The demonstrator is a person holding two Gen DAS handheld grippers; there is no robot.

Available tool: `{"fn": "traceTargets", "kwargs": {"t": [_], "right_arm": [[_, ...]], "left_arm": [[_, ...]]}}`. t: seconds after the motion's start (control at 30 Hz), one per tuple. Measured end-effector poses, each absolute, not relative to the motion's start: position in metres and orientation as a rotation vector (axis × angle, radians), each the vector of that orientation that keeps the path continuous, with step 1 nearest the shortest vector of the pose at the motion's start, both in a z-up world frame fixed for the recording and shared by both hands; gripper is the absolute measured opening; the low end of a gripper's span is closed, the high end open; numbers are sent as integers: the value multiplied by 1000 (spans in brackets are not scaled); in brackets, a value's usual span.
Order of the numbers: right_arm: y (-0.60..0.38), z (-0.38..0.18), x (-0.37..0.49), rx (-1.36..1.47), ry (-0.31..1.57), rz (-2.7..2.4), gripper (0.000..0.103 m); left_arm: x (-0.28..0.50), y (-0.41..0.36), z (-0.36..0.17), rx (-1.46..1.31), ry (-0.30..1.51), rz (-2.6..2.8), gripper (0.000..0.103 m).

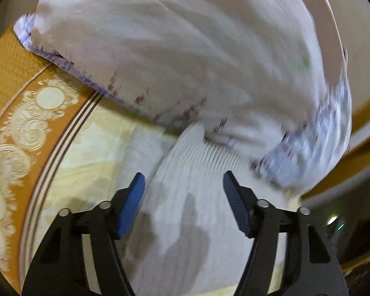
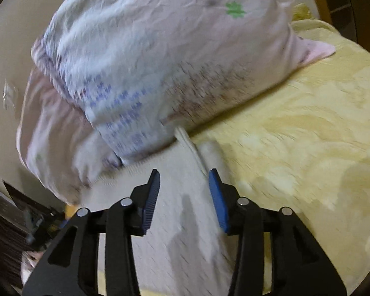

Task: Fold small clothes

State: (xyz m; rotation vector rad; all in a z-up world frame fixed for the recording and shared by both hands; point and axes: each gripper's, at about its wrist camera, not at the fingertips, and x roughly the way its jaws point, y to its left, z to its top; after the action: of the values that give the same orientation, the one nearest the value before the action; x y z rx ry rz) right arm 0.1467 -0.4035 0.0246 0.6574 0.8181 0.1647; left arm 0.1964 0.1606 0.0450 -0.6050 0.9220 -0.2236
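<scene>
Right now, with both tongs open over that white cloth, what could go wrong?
The white ribbed garment runs under the big pink patterned pillow, so pulling may drag the pillow. The left tongs and right tongs could also pinch the yellow bedspread beneath.

The pale grey knitted garment (image 1: 185, 209) looks like soft matt cloth, with a finely ribbed cuff band (image 1: 209, 148) at its far edge. The large pinkish-white pillow (image 2: 148, 61) wears thin, crinkled woven cloth with a printed border. The yellow bedspread (image 2: 296, 128) is matt, with a raised woven pattern. Both grippers' black frames look like matt plastic with small shiny metal pins; their blue pads (image 2: 151, 197) are ridged.
</scene>
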Motion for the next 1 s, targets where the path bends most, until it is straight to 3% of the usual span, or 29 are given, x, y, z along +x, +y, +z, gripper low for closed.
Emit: {"fn": "traceTargets", "kwargs": {"t": [0.17, 0.3, 0.4, 0.43, 0.57, 0.83, 1.0], "right_arm": [[-401, 8, 123, 617, 873, 157, 40], [-388, 1, 119, 569, 906, 170, 32], [-383, 0, 116, 527, 905, 163, 16], [-383, 0, 115, 527, 902, 166, 12], [-381, 11, 109, 518, 865, 167, 10], [-380, 35, 82, 534, 818, 160, 10], [-383, 16, 75, 536, 884, 99, 10]], "left_arm": [[179, 148, 33, -487, 981, -207, 58], [171, 146, 23, -475, 1011, -186, 54], [169, 145, 19, -471, 1015, -177, 43], [168, 147, 18, -474, 1015, -173, 35], [162, 150, 14, -512, 1023, -192, 11], [140, 165, 27, -565, 990, -263, 8], [133, 181, 19, -561, 1010, -234, 7]]}}
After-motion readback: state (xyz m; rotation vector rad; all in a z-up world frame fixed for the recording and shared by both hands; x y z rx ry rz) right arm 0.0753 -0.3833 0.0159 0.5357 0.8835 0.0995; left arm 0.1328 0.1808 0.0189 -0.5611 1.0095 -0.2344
